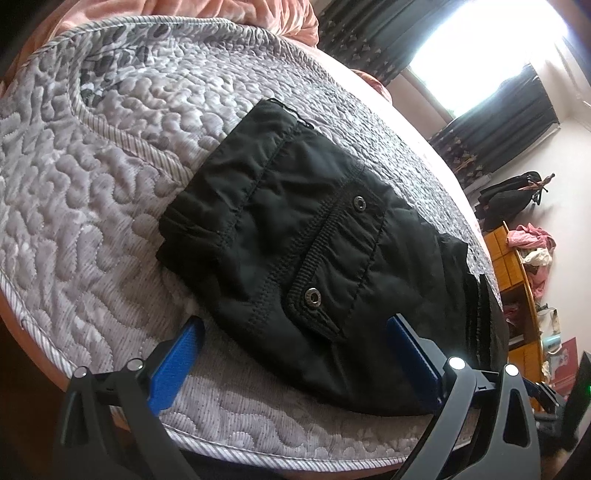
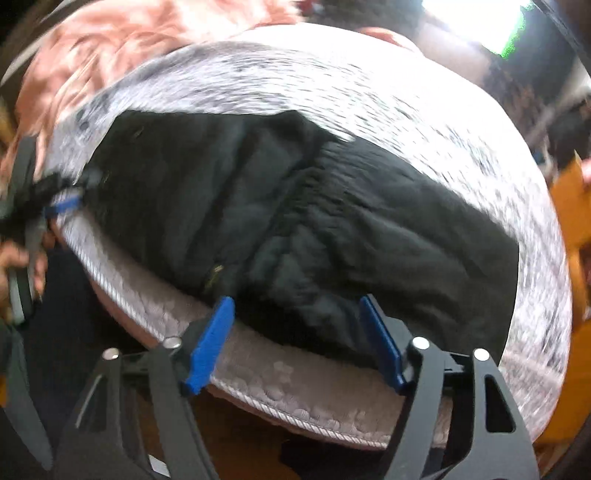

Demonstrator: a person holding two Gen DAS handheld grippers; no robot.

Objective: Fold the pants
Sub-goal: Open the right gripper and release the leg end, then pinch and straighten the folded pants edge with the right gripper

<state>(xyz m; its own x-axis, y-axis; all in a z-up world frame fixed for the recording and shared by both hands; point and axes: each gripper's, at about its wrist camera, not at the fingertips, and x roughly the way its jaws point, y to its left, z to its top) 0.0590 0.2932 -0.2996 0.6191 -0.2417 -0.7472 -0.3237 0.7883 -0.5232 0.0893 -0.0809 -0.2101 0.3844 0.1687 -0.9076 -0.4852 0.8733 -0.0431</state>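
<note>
Up close, the left gripper [image 1: 295, 334] has its blue fingers [image 1: 177, 363] spread wide, one over the bare quilt and the other at the near edge of the black cloth, and nothing is clamped between them. The right gripper [image 2: 297, 332] also stands open, its blue fingers [image 2: 212, 341] set apart with the near hem of the cloth lying in the gap but not pinched; that view is smeared with blur, so finer detail is lost. Between and beyond both pairs lie the pants [image 1: 295, 236], black, folded into a compact bundle with a pocket flap and two metal snaps [image 1: 313, 296] facing up and a stitched seam running across. The bundle rests flat on the grey quilted bed cover [image 1: 92, 184], close to its near piped edge. In the right wrist view the same pants [image 2: 295, 229] fill the middle, and at the left edge the other gripper shows as a blurred dark shape beside a hand [image 2: 14, 258]. Past the cover, a pink blanket [image 1: 221, 11] is bunched at the far side of the bed. Off to the right are dark curtains [image 1: 498, 125] around a bright window and a wooden shelf [image 1: 517, 266] heaped with clothes.
</note>
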